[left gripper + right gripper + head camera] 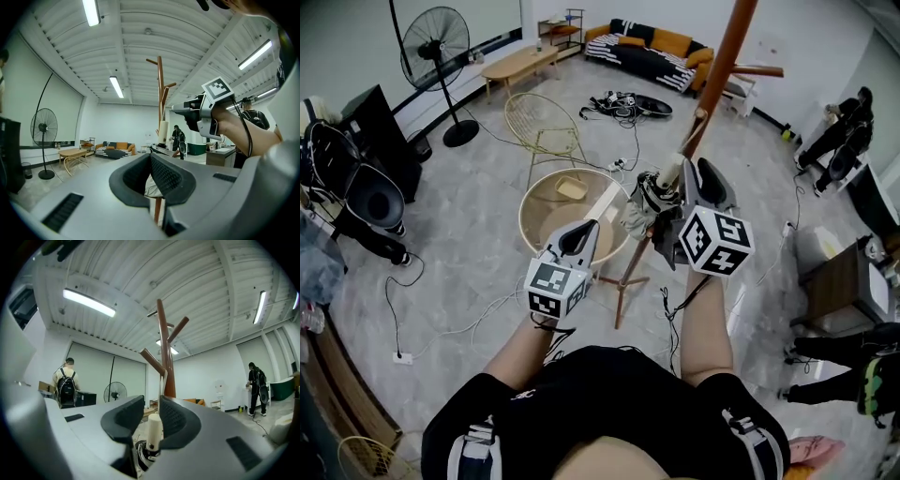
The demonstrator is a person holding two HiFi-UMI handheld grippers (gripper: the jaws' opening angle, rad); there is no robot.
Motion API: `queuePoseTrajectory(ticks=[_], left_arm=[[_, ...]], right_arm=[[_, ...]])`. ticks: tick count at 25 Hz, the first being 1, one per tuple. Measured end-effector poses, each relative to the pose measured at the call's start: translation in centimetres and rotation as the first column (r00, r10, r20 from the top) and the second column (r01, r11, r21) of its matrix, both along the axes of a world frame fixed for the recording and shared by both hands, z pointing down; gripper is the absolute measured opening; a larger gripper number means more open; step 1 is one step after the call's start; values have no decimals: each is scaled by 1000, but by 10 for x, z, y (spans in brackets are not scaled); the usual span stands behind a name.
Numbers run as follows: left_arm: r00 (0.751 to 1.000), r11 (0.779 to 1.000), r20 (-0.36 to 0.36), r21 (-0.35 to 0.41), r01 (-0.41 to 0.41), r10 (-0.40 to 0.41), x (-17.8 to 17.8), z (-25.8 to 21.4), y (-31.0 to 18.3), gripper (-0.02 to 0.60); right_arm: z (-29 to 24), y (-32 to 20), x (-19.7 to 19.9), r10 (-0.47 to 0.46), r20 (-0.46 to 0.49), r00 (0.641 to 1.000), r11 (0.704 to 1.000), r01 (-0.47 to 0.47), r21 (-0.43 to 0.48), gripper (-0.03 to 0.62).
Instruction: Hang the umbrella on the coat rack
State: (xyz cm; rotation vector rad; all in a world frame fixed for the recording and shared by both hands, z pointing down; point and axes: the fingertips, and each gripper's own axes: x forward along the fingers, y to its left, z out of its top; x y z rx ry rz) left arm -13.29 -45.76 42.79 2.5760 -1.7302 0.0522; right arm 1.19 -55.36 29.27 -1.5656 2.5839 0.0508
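The umbrella [153, 432] looks hung on the coat rack [164, 348]. Your right gripper [151, 405] gapes around it, left gripper [150, 161] pinched together. Just back away.

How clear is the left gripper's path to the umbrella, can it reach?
Probably yes. The left gripper sits just beside the umbrella with nothing between them. Its jaws are together, so they'd have to open first, and the right gripper has open jaws around the handle.
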Motion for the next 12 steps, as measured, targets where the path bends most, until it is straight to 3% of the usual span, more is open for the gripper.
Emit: queuePoseTrajectory(ticks=[3,12], left_arm=[[1000,1000,-1,0,-16,16,5,0,13,17],[998,998,25,-39,-54,55,24,11,49,17]], right_arm=[[14,30,10,47,5,999,998,-47,42,14],[93,101,-2,-14,-30,999,999,13,-36,12]])
